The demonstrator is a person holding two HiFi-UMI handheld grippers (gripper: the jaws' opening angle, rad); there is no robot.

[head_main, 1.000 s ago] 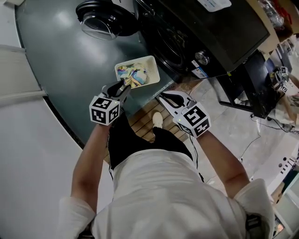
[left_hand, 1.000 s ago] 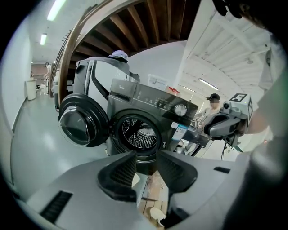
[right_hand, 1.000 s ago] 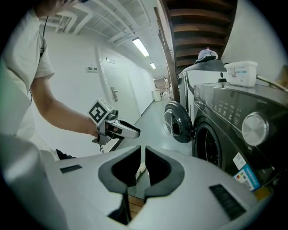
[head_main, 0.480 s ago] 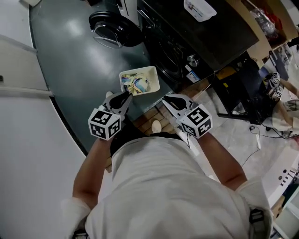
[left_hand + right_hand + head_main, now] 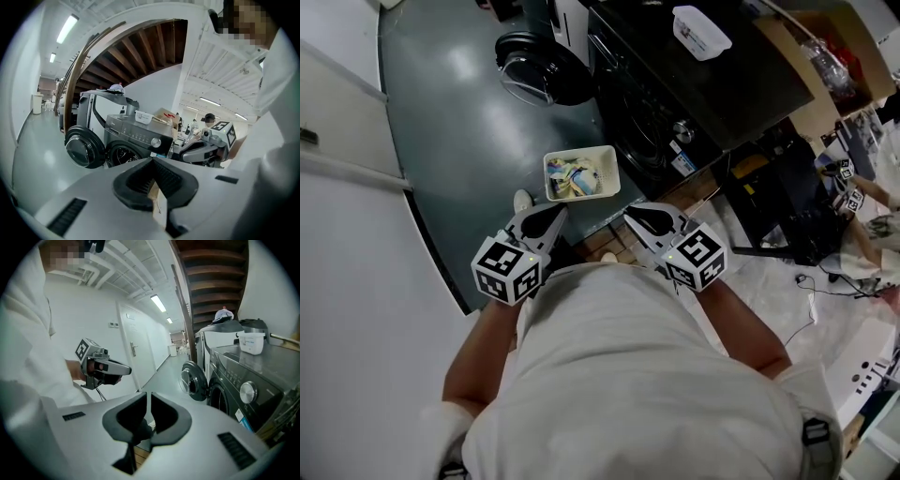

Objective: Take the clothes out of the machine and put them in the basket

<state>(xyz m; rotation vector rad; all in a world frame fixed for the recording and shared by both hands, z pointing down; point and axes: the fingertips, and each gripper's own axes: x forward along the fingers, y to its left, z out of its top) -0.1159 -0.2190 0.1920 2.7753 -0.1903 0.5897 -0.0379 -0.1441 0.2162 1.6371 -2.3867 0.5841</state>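
Note:
A white basket (image 5: 582, 154) stands on the grey floor in front of the black washing machine (image 5: 649, 105), with colourful clothes (image 5: 573, 176) in it. The machine's round door (image 5: 532, 79) hangs open; it also shows in the left gripper view (image 5: 83, 147). My left gripper (image 5: 557, 215) is held up near my body, short of the basket, shut and empty; its jaws meet at the tip (image 5: 152, 161). My right gripper (image 5: 631, 217) is beside it, also shut with nothing between the pads (image 5: 148, 395). Both point toward the machine.
A white plastic box (image 5: 701, 30) sits on top of the machine and a cardboard box (image 5: 811, 67) stands beside it. A wooden pallet (image 5: 606, 246) lies under my feet. Cables and clutter cover the floor at the right (image 5: 825, 272). A white wall runs along the left.
Both grippers rose and drew back from the basket toward my body as I straightened up. The left jaws, slightly apart over the basket, have closed. The basket looks smaller and farther.

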